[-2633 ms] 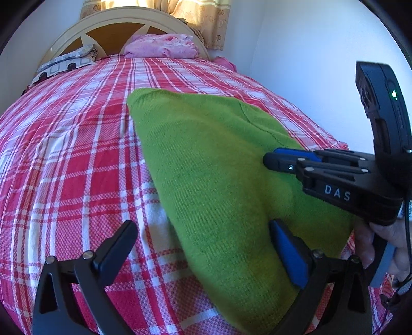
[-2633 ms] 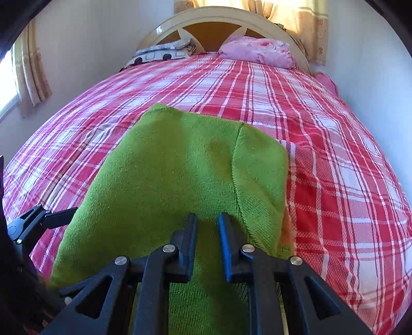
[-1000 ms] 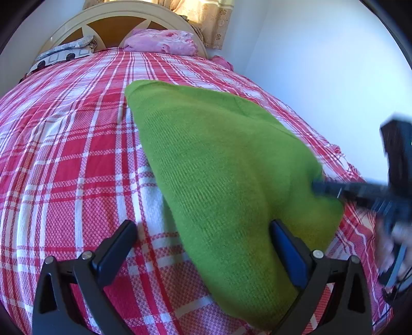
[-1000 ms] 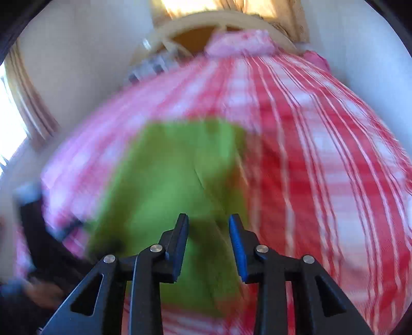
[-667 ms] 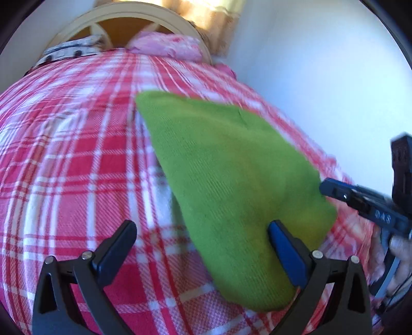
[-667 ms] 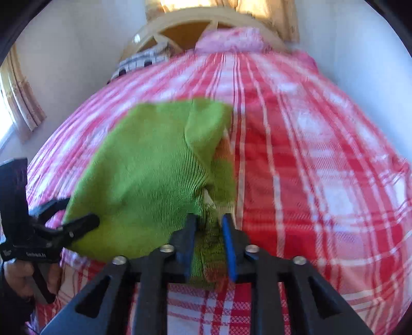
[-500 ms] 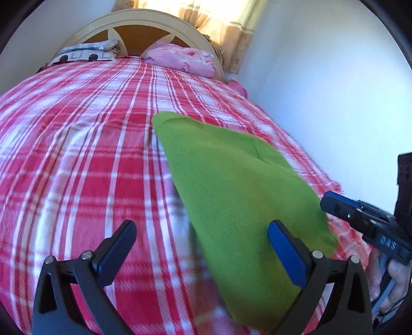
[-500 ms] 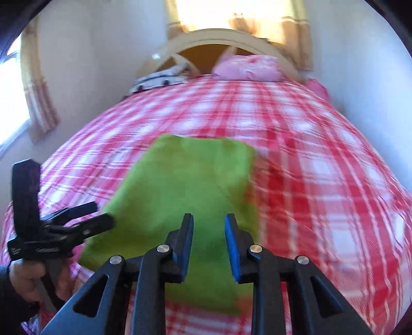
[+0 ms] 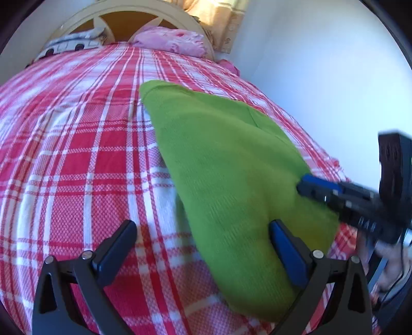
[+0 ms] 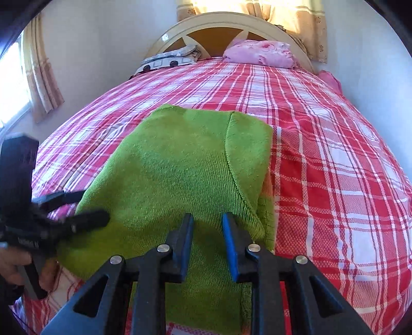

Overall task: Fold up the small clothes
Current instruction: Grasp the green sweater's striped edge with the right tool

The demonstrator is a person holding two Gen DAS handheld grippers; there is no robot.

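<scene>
Left tongs (image 9: 203, 247): jaws spread wide, holding nothing; the black left pad hangs over the red-and-white plaid bedspread (image 9: 77, 159), the blue right pad over the near part of the green knitted garment (image 9: 226, 170). No pad presses the cloth. Seen from the right wrist, the same tongs (image 10: 77, 208) appear blurred at the garment's left edge, gripped by a hand (image 10: 15, 265); whether a fingertip touches the knit there cannot be told.

Right tongs (image 10: 206, 232): jaws parted by a narrow gap, having just been opening; the green garment (image 10: 180, 165) lies below and between the pads, but neither pad pinches it. From the left wrist, these tongs (image 9: 303, 185) appear motion-blurred, their tips over the garment's right edge, with a hand (image 9: 388, 260) partly visible beneath.

Green knitted garment: lies folded and flat on the bed, in its near half and towards the wall side. A narrower folded-over panel with a ribbed seam runs along its right side, as seen in the right wrist view.

Background: a pink pillow (image 10: 260, 54) and a grey patterned pillow (image 10: 170, 60) rest against the cream arched headboard (image 10: 219, 28); yellow curtains (image 10: 303, 23) hang behind it, with a white wall (image 9: 322, 64) at the bed's right.
</scene>
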